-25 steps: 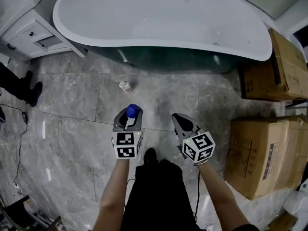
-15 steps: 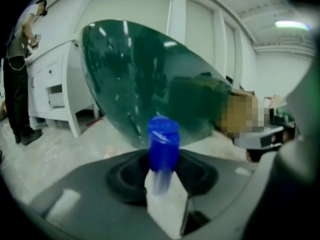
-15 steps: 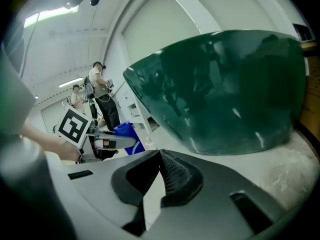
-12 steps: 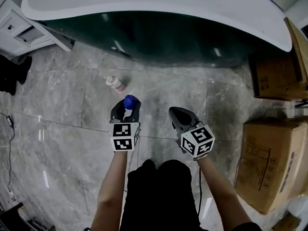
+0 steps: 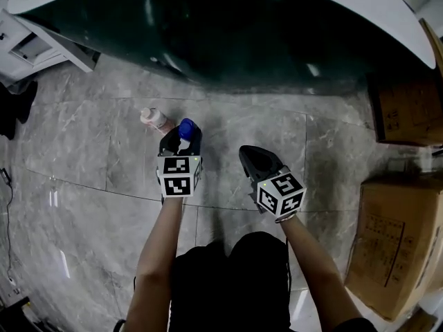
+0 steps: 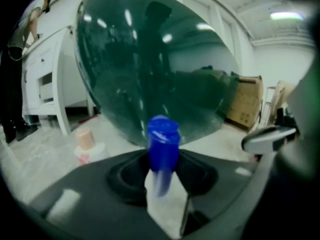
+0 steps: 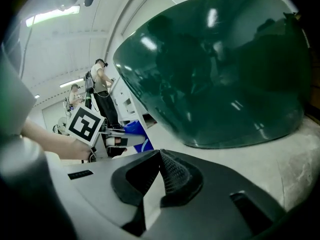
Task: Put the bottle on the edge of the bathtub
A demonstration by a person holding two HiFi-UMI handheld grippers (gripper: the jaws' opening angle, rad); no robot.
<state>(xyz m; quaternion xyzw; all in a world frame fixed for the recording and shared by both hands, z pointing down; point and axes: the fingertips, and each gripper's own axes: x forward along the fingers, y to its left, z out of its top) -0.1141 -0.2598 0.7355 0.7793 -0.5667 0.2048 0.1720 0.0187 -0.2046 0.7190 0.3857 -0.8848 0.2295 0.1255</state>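
Observation:
My left gripper [image 5: 181, 138] is shut on a white bottle with a blue cap [image 5: 185, 126], held upright above the grey marble floor. In the left gripper view the blue cap [image 6: 162, 143] stands up between the jaws, with the white body below it. The bathtub [image 5: 228, 33], dark green outside with a white rim [image 5: 360, 5], lies just ahead and fills both gripper views [image 6: 150, 74] [image 7: 215, 74]. To the right of the left one, my right gripper [image 5: 250, 156] is shut with nothing in it; its pads meet [image 7: 160, 156]. It also sees the left gripper [image 7: 87, 126].
A small pinkish bottle [image 5: 154, 120] [image 6: 85, 144] stands on the floor just left of the held bottle. Cardboard boxes [image 5: 408, 109] [image 5: 394, 247] line the right side. A white cabinet [image 5: 34, 43] is at the far left. People stand in the background [image 7: 100, 84].
Both grippers have moved forward toward the bathtub, the left still holding the bottle. The tub's dark side now fills the top of the head view, and the floor bottle lies closer.

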